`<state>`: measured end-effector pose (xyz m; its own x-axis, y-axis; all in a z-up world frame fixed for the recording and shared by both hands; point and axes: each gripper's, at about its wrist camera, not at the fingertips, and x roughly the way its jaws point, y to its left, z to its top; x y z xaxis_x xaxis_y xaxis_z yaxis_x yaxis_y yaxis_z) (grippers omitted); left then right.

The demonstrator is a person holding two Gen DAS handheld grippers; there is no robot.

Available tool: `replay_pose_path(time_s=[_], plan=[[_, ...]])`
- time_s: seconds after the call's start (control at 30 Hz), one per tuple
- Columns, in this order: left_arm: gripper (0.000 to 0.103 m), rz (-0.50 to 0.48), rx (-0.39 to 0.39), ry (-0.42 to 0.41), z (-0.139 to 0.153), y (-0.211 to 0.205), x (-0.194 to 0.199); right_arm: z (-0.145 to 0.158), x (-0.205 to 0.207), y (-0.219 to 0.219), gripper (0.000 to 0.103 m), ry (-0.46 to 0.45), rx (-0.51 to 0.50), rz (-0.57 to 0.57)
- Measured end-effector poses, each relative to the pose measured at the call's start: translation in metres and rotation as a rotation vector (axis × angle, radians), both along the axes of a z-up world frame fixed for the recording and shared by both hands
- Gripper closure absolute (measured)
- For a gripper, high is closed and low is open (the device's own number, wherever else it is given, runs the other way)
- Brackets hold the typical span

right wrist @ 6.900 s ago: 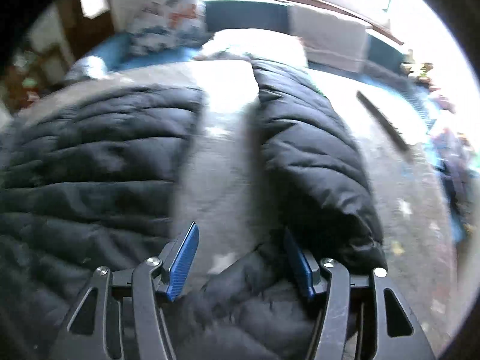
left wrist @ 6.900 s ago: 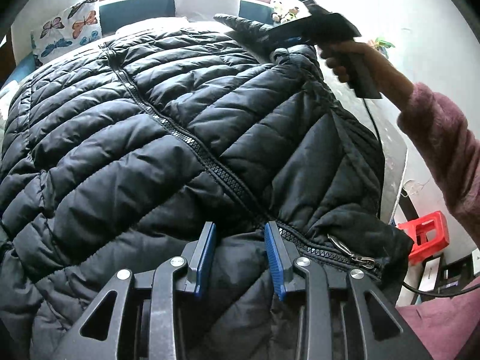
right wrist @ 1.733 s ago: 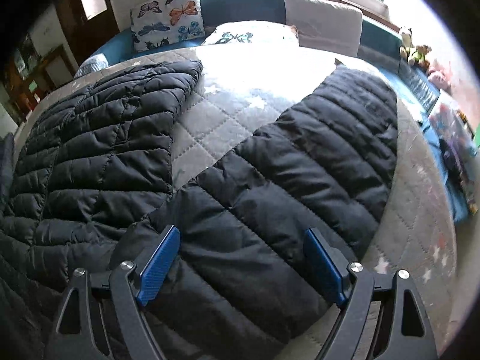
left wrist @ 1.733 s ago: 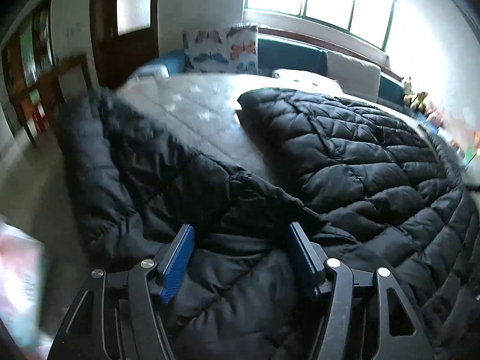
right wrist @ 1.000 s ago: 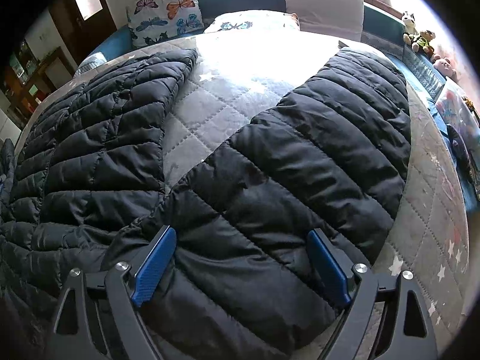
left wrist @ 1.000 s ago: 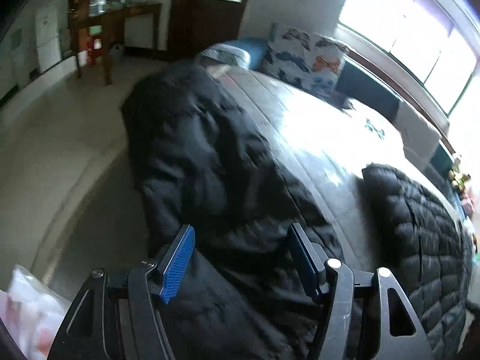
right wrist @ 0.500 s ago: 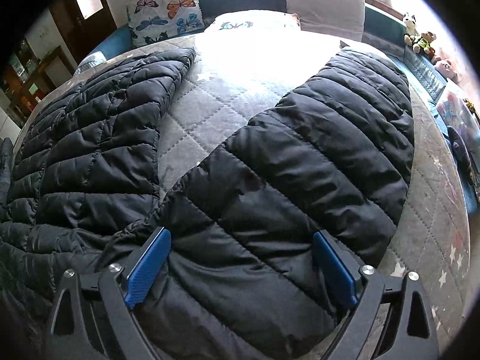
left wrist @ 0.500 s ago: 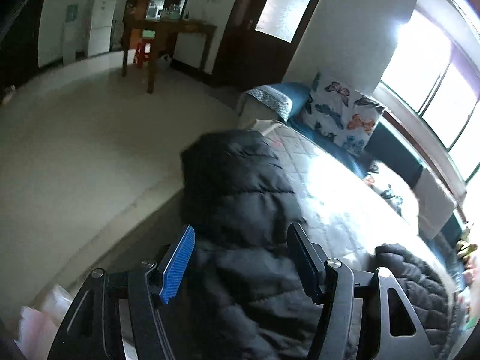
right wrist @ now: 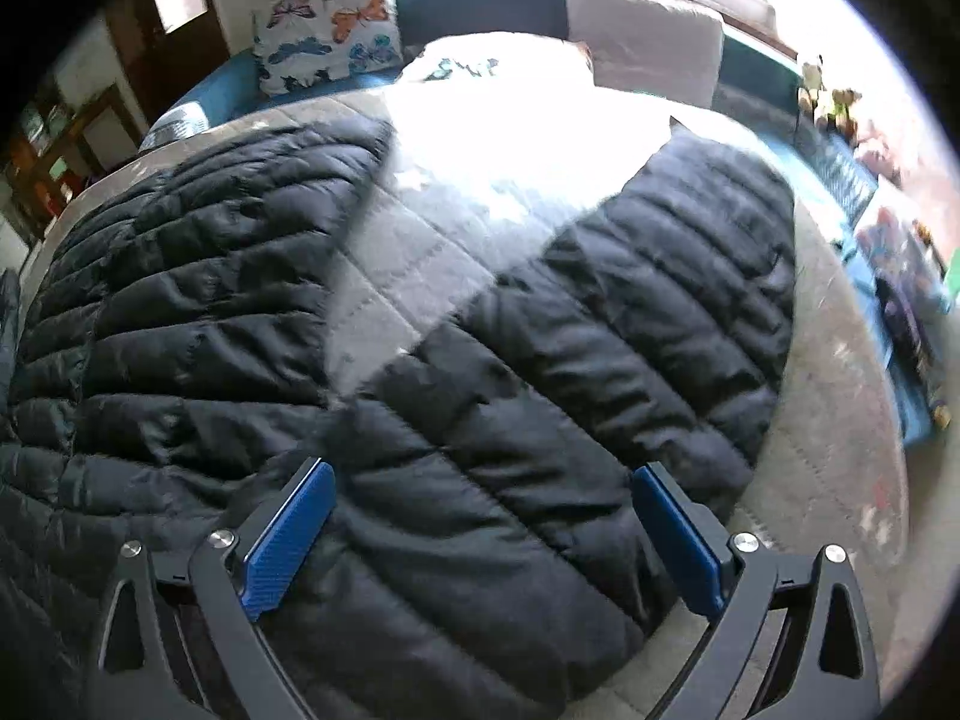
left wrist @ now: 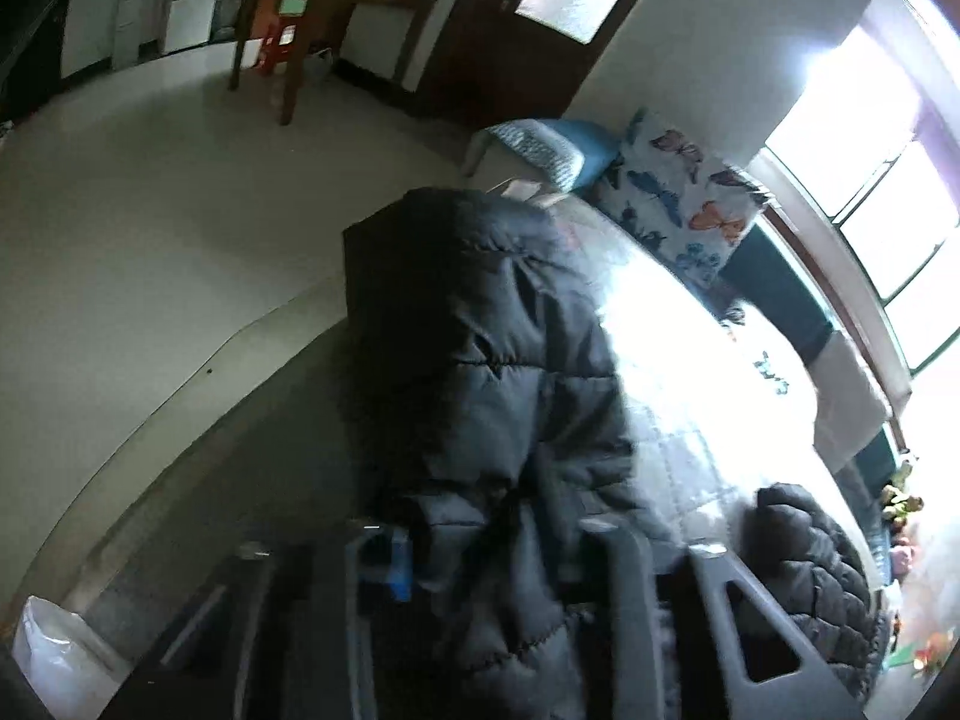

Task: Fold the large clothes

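A black quilted puffer jacket (right wrist: 540,420) lies spread over a bed (right wrist: 390,276) covered with a pale grey quilted cover scattered with small stars. In the right wrist view the jacket's body fills the left side and one broad sleeve (right wrist: 660,312) runs up toward the right, with a wedge of bare cover between them. The right gripper (right wrist: 480,531) hangs over the near end of that sleeve with its jaws spread wide; the blue pads (right wrist: 288,531) stand apart on either side of the padded cloth and do not press on it. In the left wrist view, which is blurred and dim, the left gripper (left wrist: 498,564) has just been closing its jaws and now has them drawn in narrow on a bunched fold of the jacket's other sleeve (left wrist: 480,360), which rises ahead of it at the bed's edge above the pale floor (left wrist: 150,240). One blue pad (left wrist: 397,564) shows against the cloth; the other is hidden by the fabric. A butterfly-print pillow (right wrist: 327,30) leans at the head of the bed beside a teal cushion (left wrist: 576,138), and a wooden table (left wrist: 324,18) stands across the room by a dark door (left wrist: 510,42).
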<state>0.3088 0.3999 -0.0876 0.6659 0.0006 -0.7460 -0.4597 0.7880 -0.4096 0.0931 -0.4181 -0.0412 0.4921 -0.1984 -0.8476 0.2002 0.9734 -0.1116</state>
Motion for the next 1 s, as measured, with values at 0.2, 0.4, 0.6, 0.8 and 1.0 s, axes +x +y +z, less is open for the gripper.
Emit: replay_pose_path(time_s=[0.2,0.4,0.6,0.8,1.0], plan=[[0.09,-0.013,0.038,-0.112,0.052,-0.006,-0.027,0.034,-0.026,0.081,0.0,-0.053,-0.063,0.219],[0.091,-0.05,0.122,-0.241,0.117,-0.021,-0.067,0.028,-0.047,0.202,0.0,0.012,-0.01,0.563],[0.091,-0.087,0.151,-0.304,0.15,-0.03,-0.091,0.006,-0.069,0.325,0.0,0.067,0.004,0.87],[0.091,-0.127,0.144,-0.366,0.174,-0.043,-0.124,-0.055,-0.082,0.402,0.0,0.181,-0.138,1.021],[0.091,-0.218,0.194,-0.45,0.218,-0.082,-0.162,-0.053,-0.067,0.383,0.0,0.22,-0.039,0.934]])
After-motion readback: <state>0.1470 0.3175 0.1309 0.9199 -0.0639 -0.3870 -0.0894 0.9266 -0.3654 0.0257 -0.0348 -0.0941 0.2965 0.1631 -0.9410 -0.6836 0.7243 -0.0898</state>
